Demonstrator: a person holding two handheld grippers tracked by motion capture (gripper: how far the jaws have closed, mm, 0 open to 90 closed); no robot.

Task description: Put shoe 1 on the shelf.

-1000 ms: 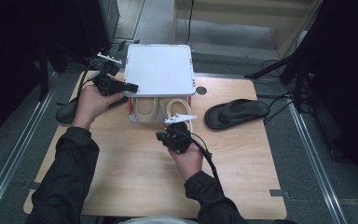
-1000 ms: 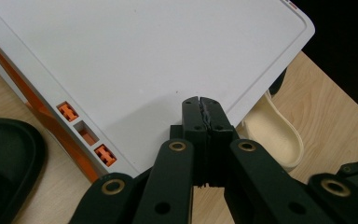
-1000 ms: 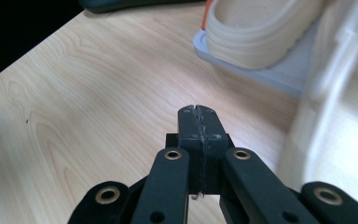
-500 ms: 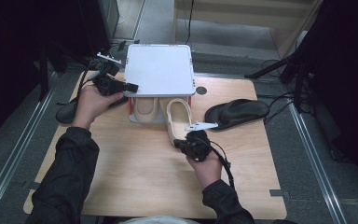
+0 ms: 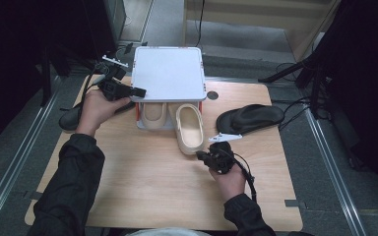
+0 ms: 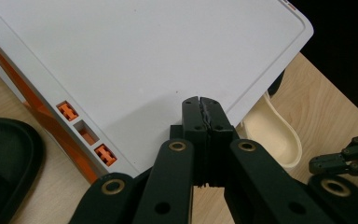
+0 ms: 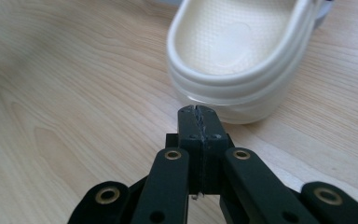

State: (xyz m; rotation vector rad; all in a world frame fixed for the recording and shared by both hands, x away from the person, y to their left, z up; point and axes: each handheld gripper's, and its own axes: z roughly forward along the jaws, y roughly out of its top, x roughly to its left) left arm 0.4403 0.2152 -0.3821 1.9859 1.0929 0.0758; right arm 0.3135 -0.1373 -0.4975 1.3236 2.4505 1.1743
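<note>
A white shelf on orange legs stands at the table's far side. One cream clog sits tucked under it. A second cream clog pokes out toward me, heel first. My left gripper is shut and empty, its tip lying on the shelf's front left corner. My right gripper is shut and empty, low over the wood just right of that clog's heel. In the right gripper view the closed tips point at the heel from very close.
A black sandal lies on the table's right part, beyond the right hand. Another dark shoe lies off the left edge, also seen as a black shoe beside the shelf. A round hole marks the tabletop by the shelf.
My right gripper has moved right and nearer to me, off the protruding clog's heel, which now lies uncovered. The left gripper has stayed on the shelf corner.
</note>
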